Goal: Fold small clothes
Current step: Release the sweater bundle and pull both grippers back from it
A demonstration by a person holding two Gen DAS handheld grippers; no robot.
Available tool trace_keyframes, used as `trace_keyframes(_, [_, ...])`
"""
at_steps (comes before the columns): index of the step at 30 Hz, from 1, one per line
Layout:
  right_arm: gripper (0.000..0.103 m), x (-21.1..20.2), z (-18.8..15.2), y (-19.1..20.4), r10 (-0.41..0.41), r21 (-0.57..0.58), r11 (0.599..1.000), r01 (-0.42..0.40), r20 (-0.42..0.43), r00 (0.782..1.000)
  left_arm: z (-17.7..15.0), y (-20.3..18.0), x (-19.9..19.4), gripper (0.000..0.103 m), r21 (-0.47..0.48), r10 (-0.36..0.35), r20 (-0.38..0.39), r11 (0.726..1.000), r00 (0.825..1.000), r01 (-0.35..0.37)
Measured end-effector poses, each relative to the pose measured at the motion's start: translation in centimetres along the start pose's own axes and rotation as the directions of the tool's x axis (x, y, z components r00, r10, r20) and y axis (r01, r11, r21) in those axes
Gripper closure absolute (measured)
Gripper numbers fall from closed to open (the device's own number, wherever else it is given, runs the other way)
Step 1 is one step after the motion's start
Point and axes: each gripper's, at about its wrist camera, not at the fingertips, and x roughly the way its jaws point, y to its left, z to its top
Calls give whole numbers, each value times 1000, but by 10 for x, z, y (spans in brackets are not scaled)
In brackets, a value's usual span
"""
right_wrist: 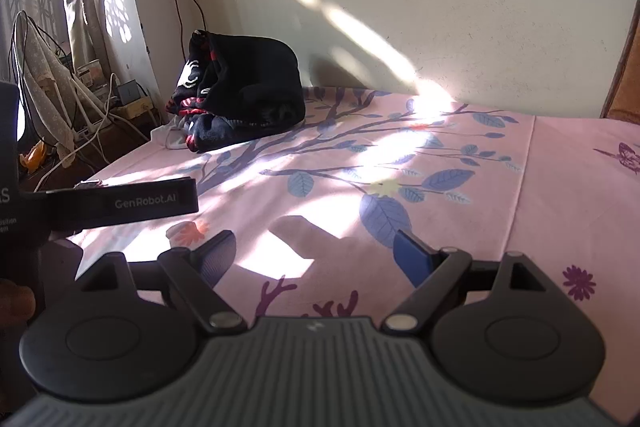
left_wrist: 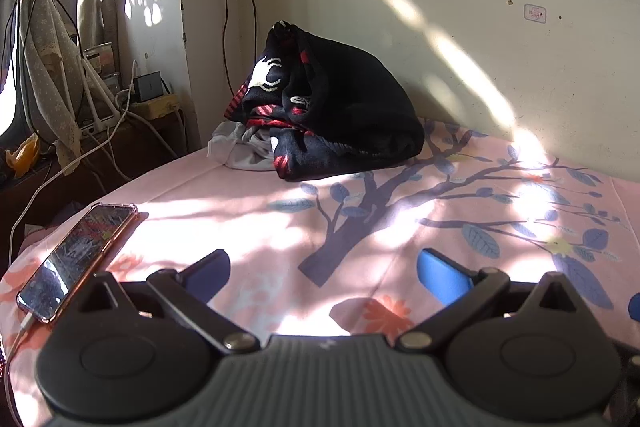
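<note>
A pale cloth [left_wrist: 236,149] pokes out from under the dark blanket pile [left_wrist: 344,107], and most of it is hidden, so I cannot tell what kind of clothing it is. The pile sits at the far corner of the bed [left_wrist: 256,211], against the wall. A phone [left_wrist: 76,259] lies near the bed's left edge, its cable running off the side. Past that edge stands a cluttered side table [left_wrist: 132,131] with wires (all a bit dark and hard to read). The left claw [left_wrist: 324,273] has its fingers wide apart with nothing between them. The right claw [right_wrist: 316,255] is wide apart and empty too. Between the claws and the pile the pink sheet lies flat.
</note>
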Motion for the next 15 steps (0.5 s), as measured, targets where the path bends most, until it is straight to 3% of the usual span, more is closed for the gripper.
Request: trace_keyframes(15, [14, 5, 0, -10, 21, 73, 997, -18, -46, 999, -5, -4, 6, 0, 23, -3, -26, 1000, 1000, 3])
